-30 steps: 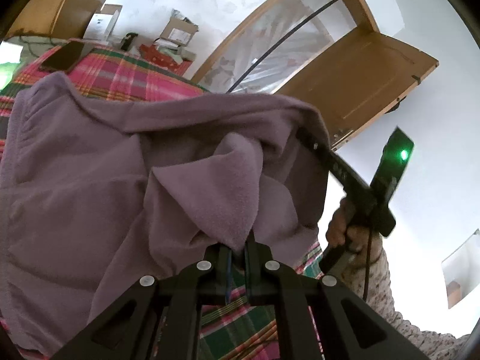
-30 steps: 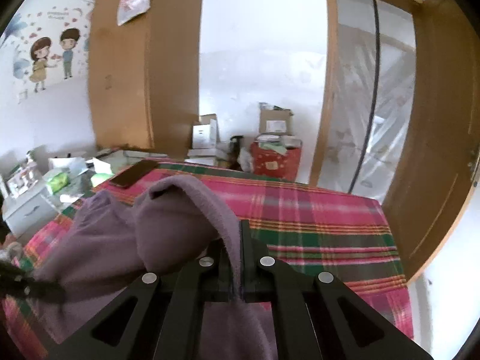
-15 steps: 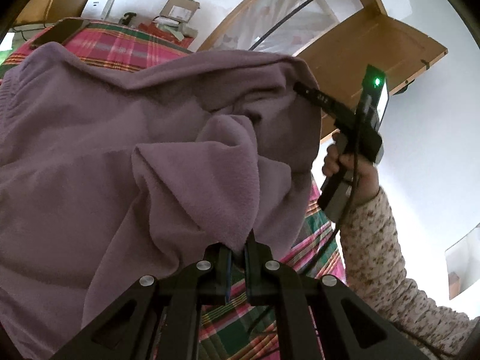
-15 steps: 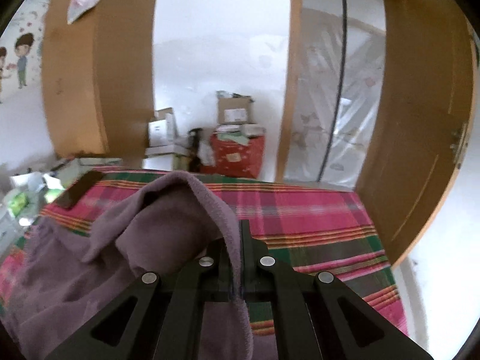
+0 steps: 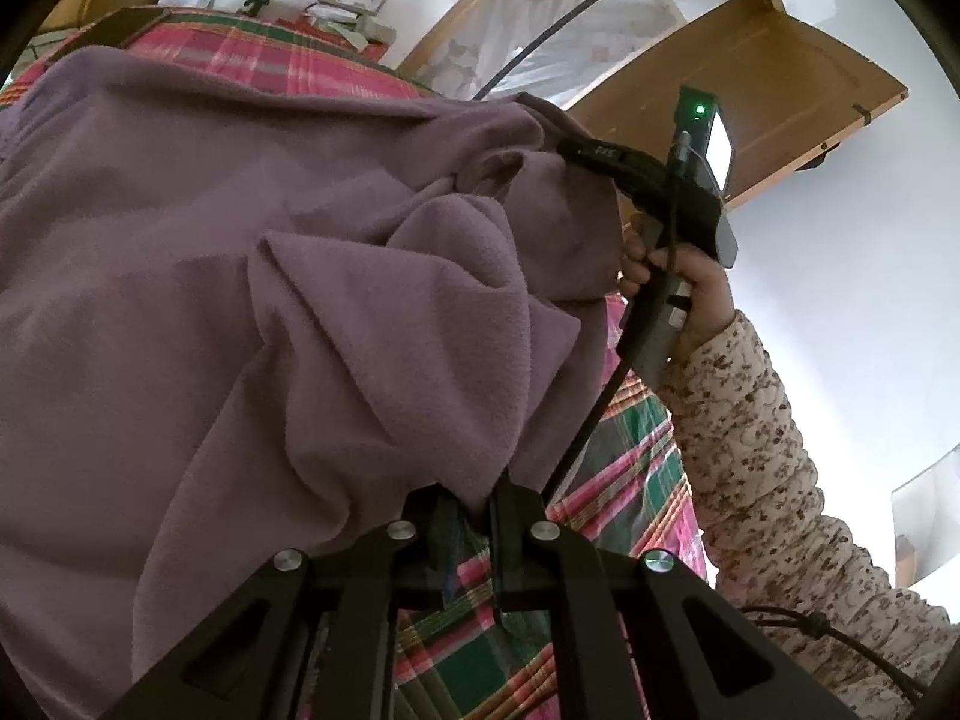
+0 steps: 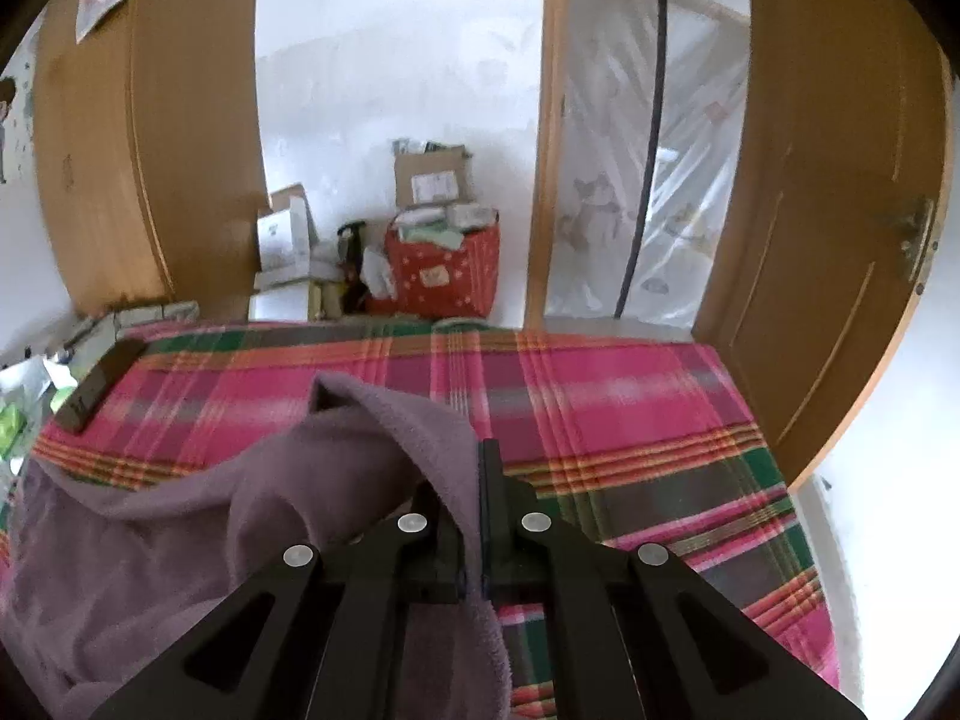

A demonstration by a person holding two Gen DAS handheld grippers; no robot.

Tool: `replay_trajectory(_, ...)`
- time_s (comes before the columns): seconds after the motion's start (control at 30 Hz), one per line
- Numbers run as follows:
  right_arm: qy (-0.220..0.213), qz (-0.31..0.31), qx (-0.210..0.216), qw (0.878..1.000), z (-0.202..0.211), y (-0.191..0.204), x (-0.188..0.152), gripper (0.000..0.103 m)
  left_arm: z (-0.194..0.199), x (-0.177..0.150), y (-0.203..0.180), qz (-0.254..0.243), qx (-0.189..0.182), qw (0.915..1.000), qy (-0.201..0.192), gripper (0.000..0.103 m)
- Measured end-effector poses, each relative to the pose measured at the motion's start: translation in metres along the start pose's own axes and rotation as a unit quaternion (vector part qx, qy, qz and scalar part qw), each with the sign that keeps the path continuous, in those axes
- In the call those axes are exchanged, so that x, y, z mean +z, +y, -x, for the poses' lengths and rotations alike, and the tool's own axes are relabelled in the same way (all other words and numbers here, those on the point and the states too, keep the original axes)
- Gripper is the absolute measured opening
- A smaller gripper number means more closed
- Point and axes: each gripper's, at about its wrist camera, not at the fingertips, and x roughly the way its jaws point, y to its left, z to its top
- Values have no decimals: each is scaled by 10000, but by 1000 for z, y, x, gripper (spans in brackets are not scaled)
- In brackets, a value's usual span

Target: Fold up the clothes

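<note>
1. Purple fleece garment (image 5: 252,276) hangs bunched above the plaid bedcover (image 6: 600,396).
2. Left gripper (image 5: 474,504) pinches one fold of it.
3. Right gripper (image 6: 474,480) is clamped on another edge.
4. Shipping labels on the cardboard boxes (image 6: 432,177) are illegible.

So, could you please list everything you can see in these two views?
fleece garment: one, mauve, held up over the bed by both grippers
plaid bedspread: one, pink and green, on the bed
dark flat device: one, bedspread's far left edge
red gift bag: one, floor by wall
cardboard boxes: several, beside the bag
wooden door: one, open, right
left gripper: shut on fleece
right gripper: shut on fleece
hand: one, floral sleeve
</note>
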Motion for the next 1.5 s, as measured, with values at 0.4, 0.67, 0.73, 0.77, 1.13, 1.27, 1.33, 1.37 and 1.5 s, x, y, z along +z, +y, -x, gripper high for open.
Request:
replay_trajectory(0.4,-38,-42,251,9997,67,-10,-26,30,52,-24,0,-214,136,9990,-360,28)
replay_trajectory(0.67,-298,256,762,9963,147,8,-60,32,116,-56,46,584,821,9905,-935,29)
replay_trajectory(0.73,-355,478,950,9937,167,20,-69,32,134,-65,57,740,1010,9863,-1071,31)
replay_trajectory(0.77,-358,579,1066,9920,176,25,-74,32,141,-69,61,804,1088,9844,-1121,31)
replay_trajectory(1.13,-398,1966,2422,9493,257,121,-148,32,183,-110,109,1733,1477,9650,-1303,32)
replay_trajectory(1.27,-204,2575,2829,9237,254,178,-183,33,185,-119,120,1879,1446,9639,-1212,32)
replay_trajectory(1.33,-123,2810,3009,9112,247,209,-198,33,185,-120,124,1887,1359,9652,-1192,32)
replay_trajectory(1.37,-105,2966,3081,9039,244,225,-205,33,184,-119,127,1914,1301,9658,-1169,32)
replay_trajectory(1.5,-46,3516,3187,8802,232,277,-227,33,179,-116,140,2070,1098,9652,-1157,32)
